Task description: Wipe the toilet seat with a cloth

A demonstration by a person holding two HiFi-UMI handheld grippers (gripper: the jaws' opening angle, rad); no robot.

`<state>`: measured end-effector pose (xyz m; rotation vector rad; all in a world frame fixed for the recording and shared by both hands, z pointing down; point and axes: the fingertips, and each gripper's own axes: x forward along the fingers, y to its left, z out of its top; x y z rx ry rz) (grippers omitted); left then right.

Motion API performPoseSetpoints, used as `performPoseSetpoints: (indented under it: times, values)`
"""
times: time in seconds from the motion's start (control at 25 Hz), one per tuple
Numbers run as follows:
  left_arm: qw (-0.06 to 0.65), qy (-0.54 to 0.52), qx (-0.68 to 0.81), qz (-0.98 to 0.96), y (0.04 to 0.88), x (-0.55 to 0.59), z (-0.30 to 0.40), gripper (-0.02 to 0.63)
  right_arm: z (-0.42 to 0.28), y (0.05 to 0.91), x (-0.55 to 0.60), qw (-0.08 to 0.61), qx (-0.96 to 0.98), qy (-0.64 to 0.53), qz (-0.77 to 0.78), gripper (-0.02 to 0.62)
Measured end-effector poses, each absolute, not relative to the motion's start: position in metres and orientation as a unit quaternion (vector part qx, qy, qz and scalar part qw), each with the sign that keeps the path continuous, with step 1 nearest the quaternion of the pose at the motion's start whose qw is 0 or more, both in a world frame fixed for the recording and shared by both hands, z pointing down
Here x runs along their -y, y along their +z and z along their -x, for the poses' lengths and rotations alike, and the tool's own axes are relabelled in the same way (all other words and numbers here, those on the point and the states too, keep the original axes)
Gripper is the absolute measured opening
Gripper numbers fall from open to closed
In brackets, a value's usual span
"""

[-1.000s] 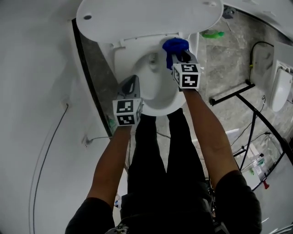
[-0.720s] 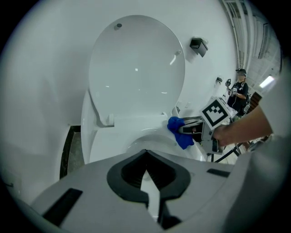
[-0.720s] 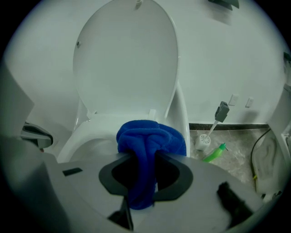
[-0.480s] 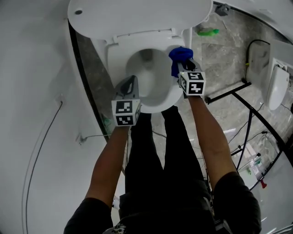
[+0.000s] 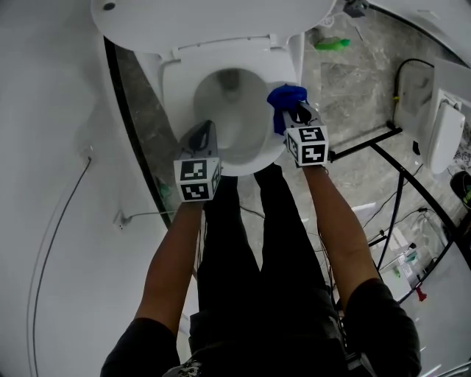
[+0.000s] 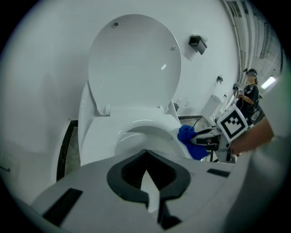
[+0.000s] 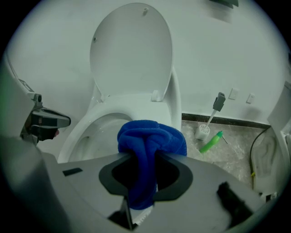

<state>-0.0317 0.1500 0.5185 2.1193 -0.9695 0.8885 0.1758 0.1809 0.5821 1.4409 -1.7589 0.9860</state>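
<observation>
Blue cloth (image 7: 152, 136) — bunched, plush, creased.

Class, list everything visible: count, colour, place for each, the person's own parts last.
toilet: one, white, against the wall, lid up
cloth: one, blue, at the seat's right side
bottle: one, green, lying on the floor right of toilet
toilet brush: one, white holder, by the wall near bottle
stand: one, black, floor at right
left gripper: one, grey, shut, empty, front left of seat
right gripper: one, grey, shut on the cloth
legs: two, black trousers, before the toilet
</observation>
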Motion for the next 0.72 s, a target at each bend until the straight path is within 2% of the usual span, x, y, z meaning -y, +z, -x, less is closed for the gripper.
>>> performPoseSetpoints:
  times: [0.44, 0.72]
  values:
    - [0.35, 0.324, 0.386, -0.79, 0.525, -0.188, 0.031, 0.011, -0.137, 0.579, -0.263, 0.384, 0.715, 0.349, -0.469, 0.083]
    - [0.366, 0.325, 0.46, -0.741, 0.545, -0.199, 0.071, 0.011, -0.106, 0.579, -0.301, 0.41, 0.752, 0.314, -0.41, 0.083]
